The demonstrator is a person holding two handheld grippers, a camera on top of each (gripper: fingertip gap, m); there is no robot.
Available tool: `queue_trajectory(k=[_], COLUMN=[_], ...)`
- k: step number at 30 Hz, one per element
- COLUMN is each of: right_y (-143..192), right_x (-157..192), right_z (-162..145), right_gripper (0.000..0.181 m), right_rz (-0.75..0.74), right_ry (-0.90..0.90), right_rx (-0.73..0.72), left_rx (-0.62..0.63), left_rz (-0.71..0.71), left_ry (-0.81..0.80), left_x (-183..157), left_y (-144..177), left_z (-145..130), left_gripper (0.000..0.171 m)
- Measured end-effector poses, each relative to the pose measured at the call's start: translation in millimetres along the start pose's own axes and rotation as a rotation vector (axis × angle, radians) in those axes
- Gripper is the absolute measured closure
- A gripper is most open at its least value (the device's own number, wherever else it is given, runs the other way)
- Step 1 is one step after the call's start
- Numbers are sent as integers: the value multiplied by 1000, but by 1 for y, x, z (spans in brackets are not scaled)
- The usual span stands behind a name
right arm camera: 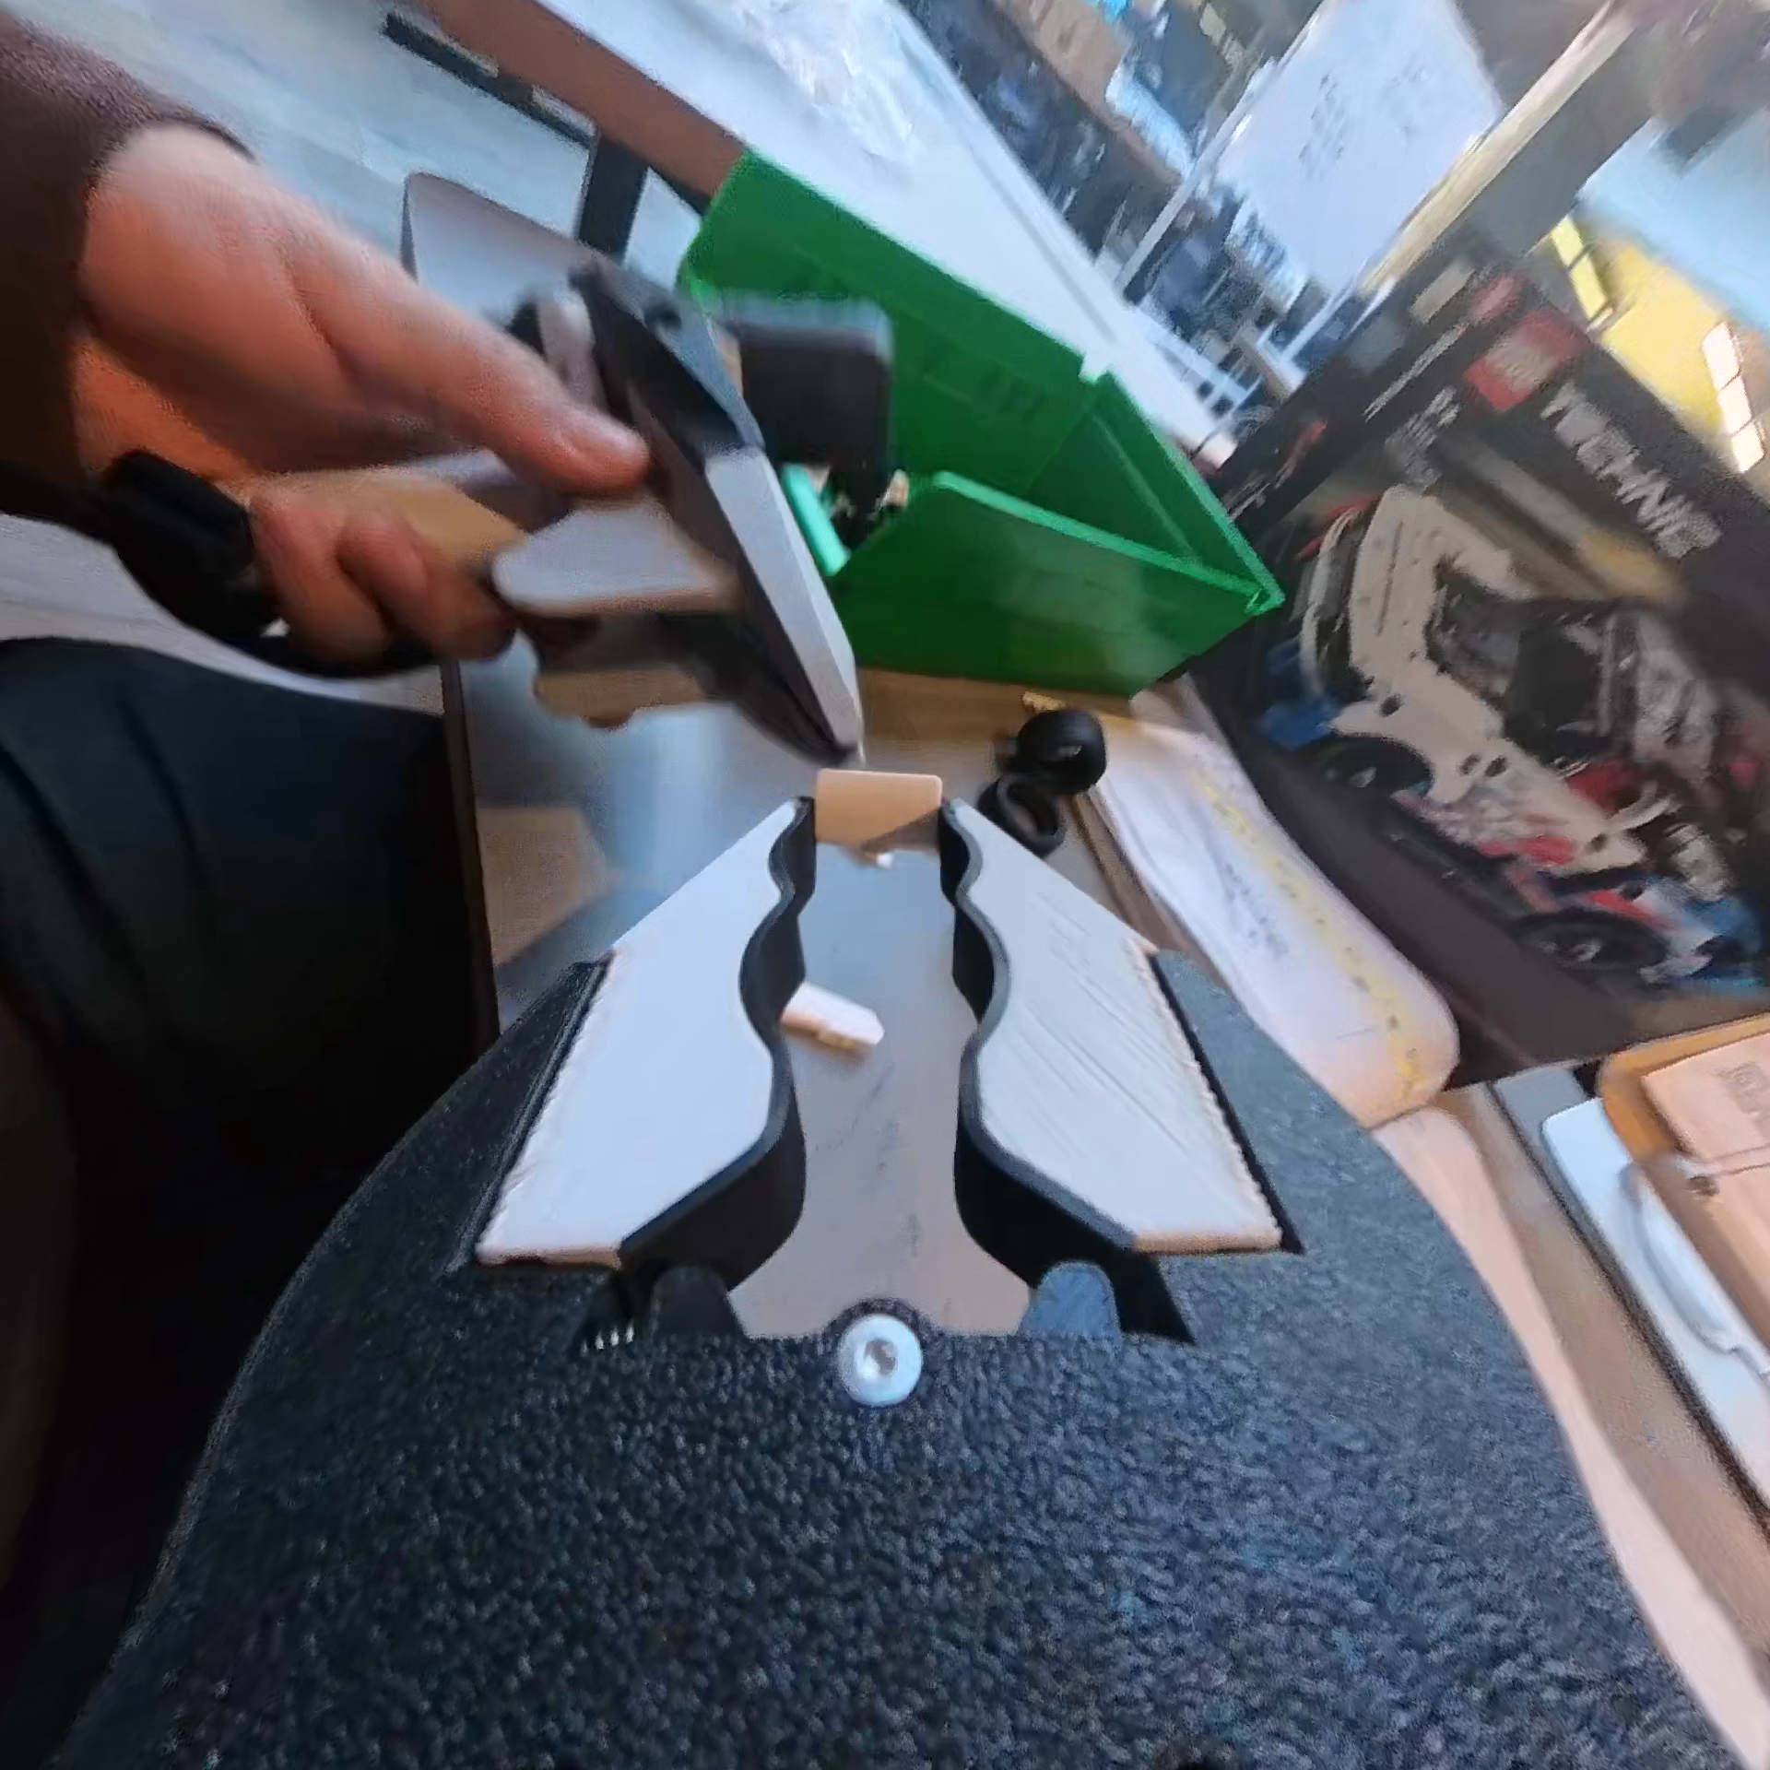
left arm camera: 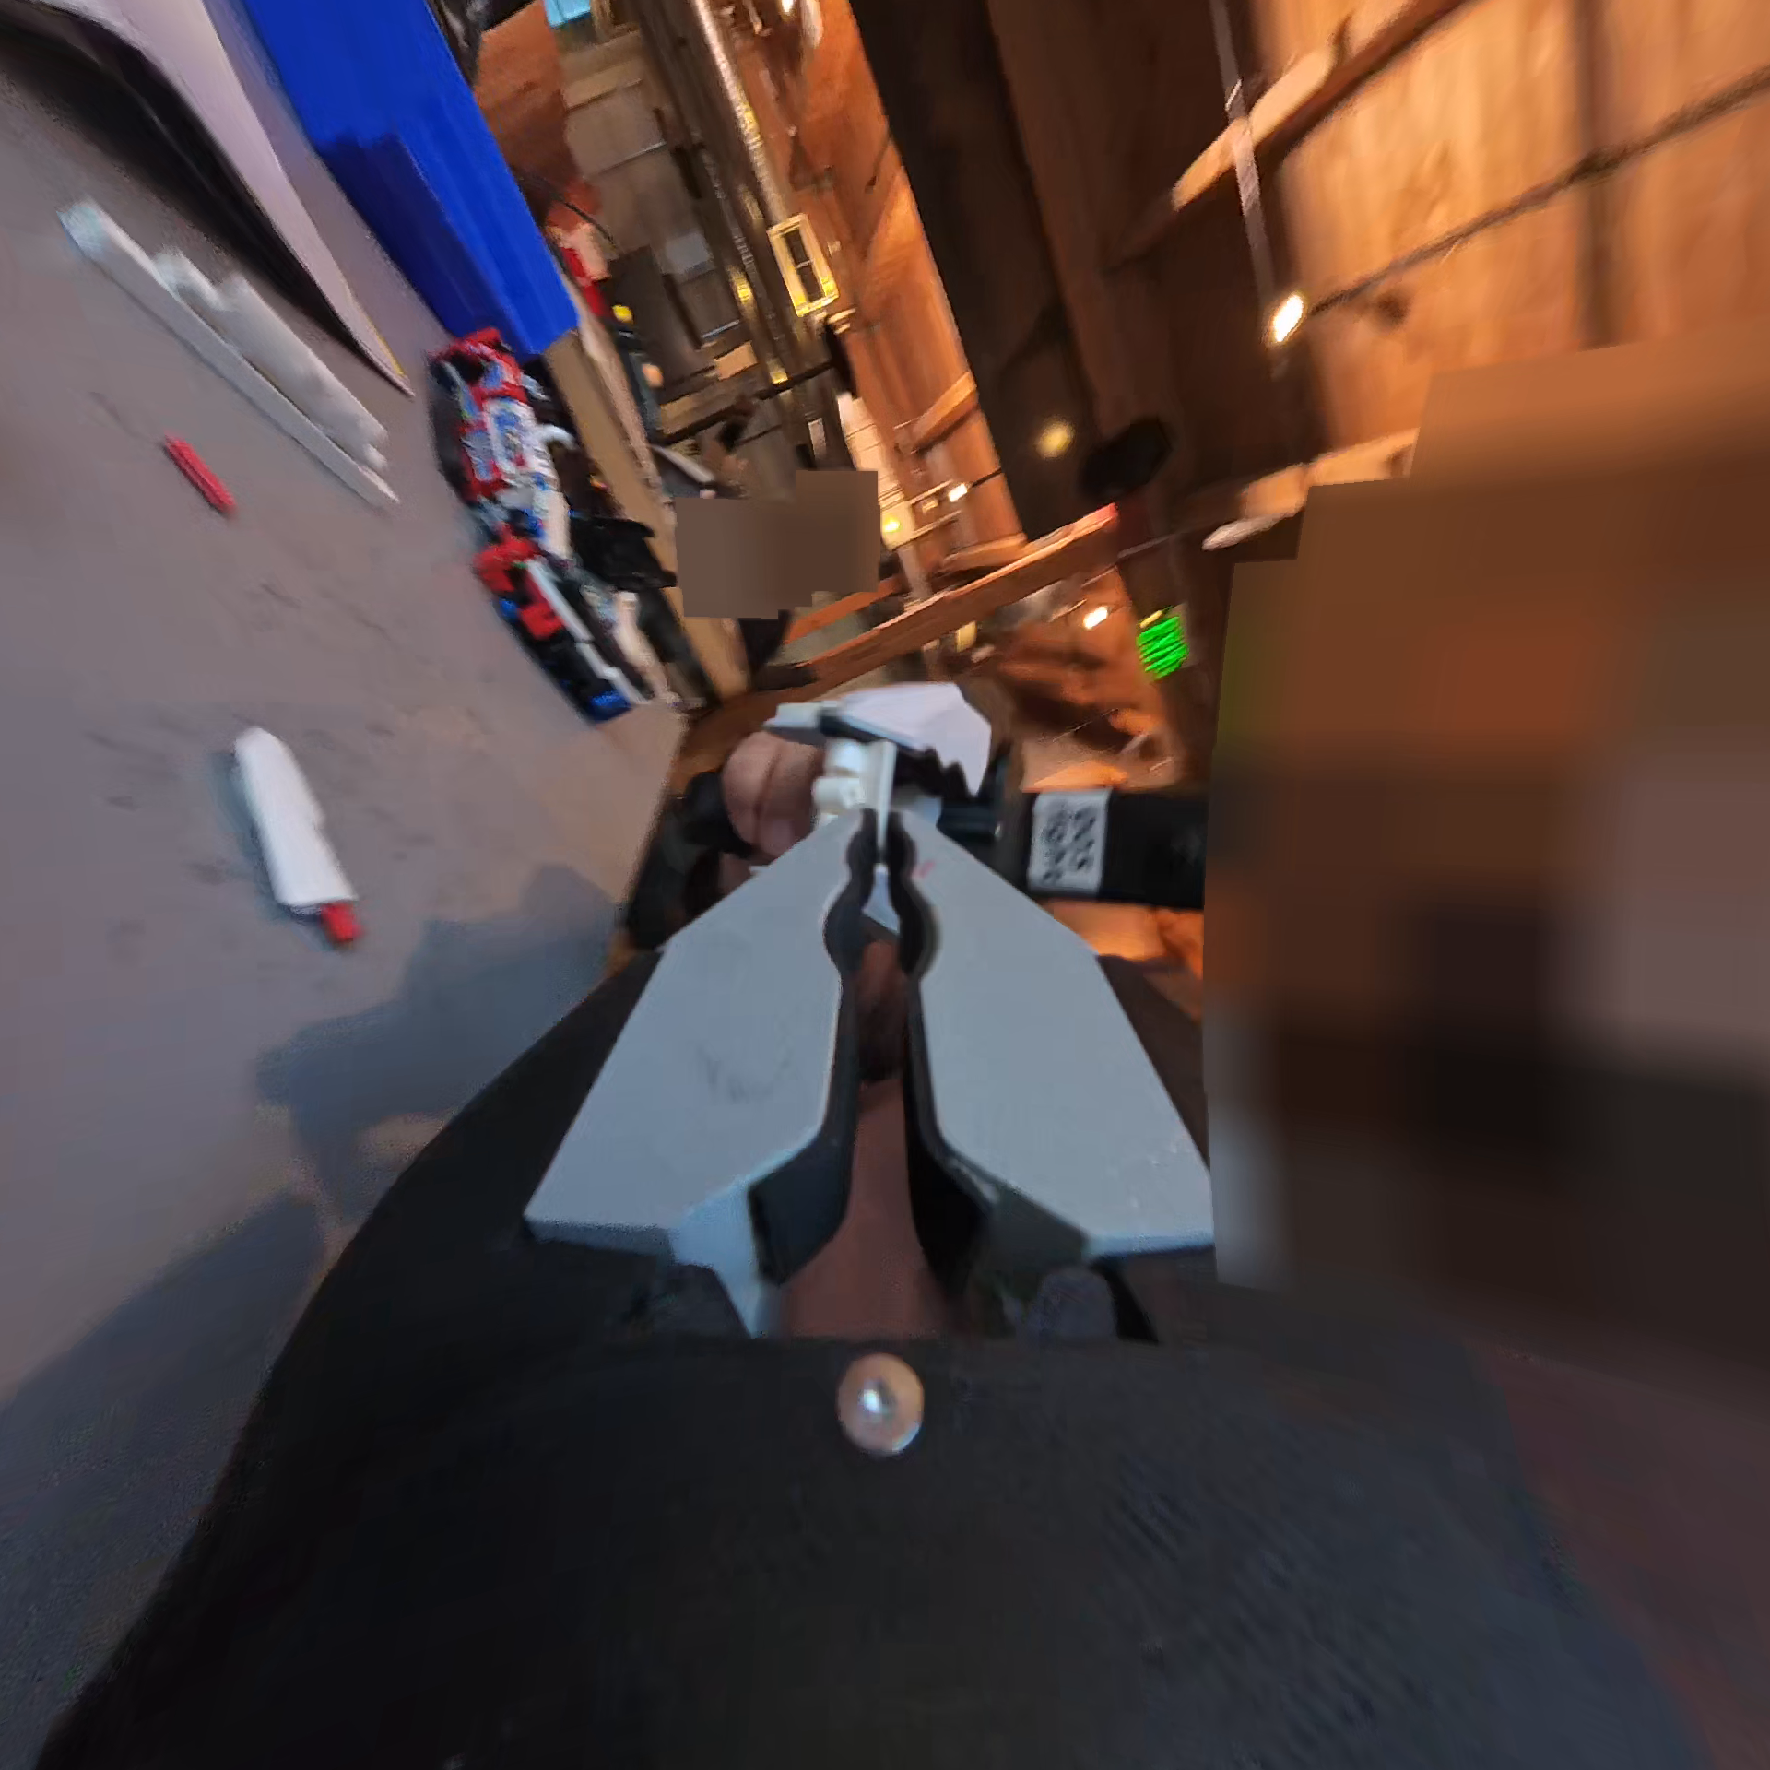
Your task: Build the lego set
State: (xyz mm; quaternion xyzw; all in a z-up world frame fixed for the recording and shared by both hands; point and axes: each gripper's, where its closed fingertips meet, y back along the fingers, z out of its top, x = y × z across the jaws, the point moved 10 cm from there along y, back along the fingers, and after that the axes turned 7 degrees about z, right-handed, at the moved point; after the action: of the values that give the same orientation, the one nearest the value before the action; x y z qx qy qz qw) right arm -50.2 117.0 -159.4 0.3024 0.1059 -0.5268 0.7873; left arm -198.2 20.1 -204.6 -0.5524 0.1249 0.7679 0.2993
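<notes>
We see a grey tabletop (left arm camera: 192,670) tilted across the left wrist view, and in the right wrist view the same tabletop (right arm camera: 872,1101) beneath the fingers. The largest item is the dark set box (right arm camera: 1494,670) bearing a picture of a white car, leaning at the right; beside it stand two green bins (right arm camera: 1006,536), the nearer one open-topped with small parts inside that are too blurred for us to identify. An open instruction booklet (right arm camera: 1264,919) lies just in front of the box. At the far edge of the tabletop in the left wrist view we note a partly built red, white and blue model (left arm camera: 498,431), and nearer a long white strip (left arm camera: 230,335). A black wheel (right arm camera: 1058,752) rests near the booklet. The right hand-held gripper (right arm camera: 876,824) has its jaws spread around a white angled lego panel (right arm camera: 876,800), which sits between the fingertips; whether the pads press it we cannot tell. The left hand-held gripper (left arm camera: 876,833), carried by a hand (right arm camera: 316,383), has its jaws drawn together at the tips, which meet the same white lego panel (left arm camera: 862,776); in the right wrist view its tip points down to just above that piece. Smaller parts lie loose: a white curved piece (left arm camera: 287,824) with a red end, a small white piece (right arm camera: 833,1025) between the right fingers, and a red pin (left arm camera: 199,474).
</notes>
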Motion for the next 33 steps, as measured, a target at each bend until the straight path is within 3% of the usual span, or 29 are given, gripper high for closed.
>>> queue_trajectory(k=[1,2,4,7,10,13,17,22,33], right_y=[-2,-6,-14,-26,-33,-40,-52,-63,-64], right_x=[-2,-4,-8,-10,-10,-5,3,5,8], right_z=[-6,-13,-31,-47,-45,-41,-45,-41,-38], right_gripper=[156,156,156,156,156,155,156,155,151], right_rz=[20,49,148,309,403,462,457,436,371], right_ry=[-30,-70,-187,-367,-487,-532,-529,-531,-494], right_rx=[32,75,173,259,270,313,413,441,450], left_rx=[22,50,129,326,489,532,519,471,434], left_rz=[81,194,475,800,961,966,966,1027,1008], left_ry=[-106,-240,-570,-970,-1299,-1506,-1446,-1299,-1241], left_x=[-3,-5,-11,-13,-5,0,2,5,7], left_y=[6,12,23,21,9,-1,-9,-13,-11], left_z=[3,6,10,5,-14,-34,-42,-40,-44], left_gripper=[171,167,141,125,118,122,121,122,129])
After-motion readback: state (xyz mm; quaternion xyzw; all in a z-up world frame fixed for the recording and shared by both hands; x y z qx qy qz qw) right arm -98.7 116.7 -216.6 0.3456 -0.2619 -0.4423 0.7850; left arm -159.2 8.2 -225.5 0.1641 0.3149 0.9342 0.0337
